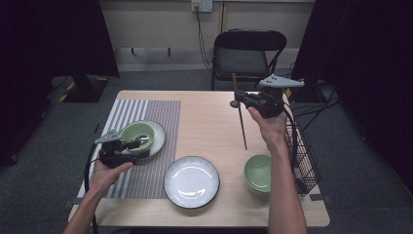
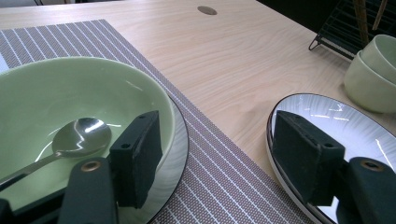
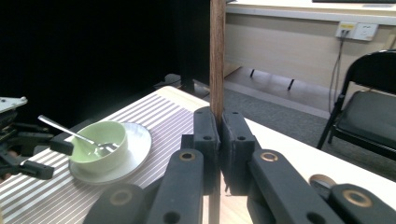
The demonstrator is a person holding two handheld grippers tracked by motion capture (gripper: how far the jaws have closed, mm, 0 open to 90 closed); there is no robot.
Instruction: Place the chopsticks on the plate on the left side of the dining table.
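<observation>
Pressed together, the jaws of the right gripper pinch a brown wooden chopstick, which stands upright between them and, from the high view, hangs over the right half of the table. Well apart, the left gripper has its jaws spread, one over the rim of a green bowl holding a metal spoon, the other over a white plate. That bowl sits on a saucer on a striped placemat. Another green bowl stands beside a wire basket. No writing is readable anywhere
</observation>
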